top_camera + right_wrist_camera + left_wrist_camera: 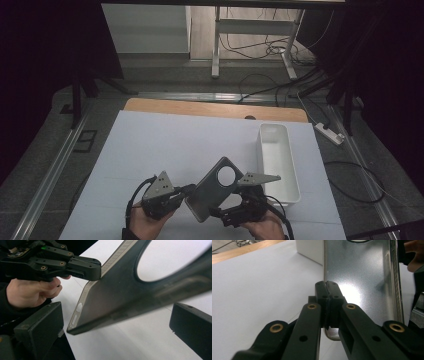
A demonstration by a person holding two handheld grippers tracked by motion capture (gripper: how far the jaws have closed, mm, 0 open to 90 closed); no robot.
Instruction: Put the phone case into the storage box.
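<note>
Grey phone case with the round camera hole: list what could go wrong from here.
1. The left gripper pinches the grey phone case only at its edge, so it could twist or slip out.
2. The right gripper has open jaws either side; closing badly could knock it loose.

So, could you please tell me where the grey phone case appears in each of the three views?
High view: phone case, bottom centre, tilted, between the two grippers.
Left gripper view: top right, its edge pinched by the left gripper.
Right gripper view: slanting across the centre, between the right gripper's open jaws.
Shared landmark: the case's round camera cutout.
</note>
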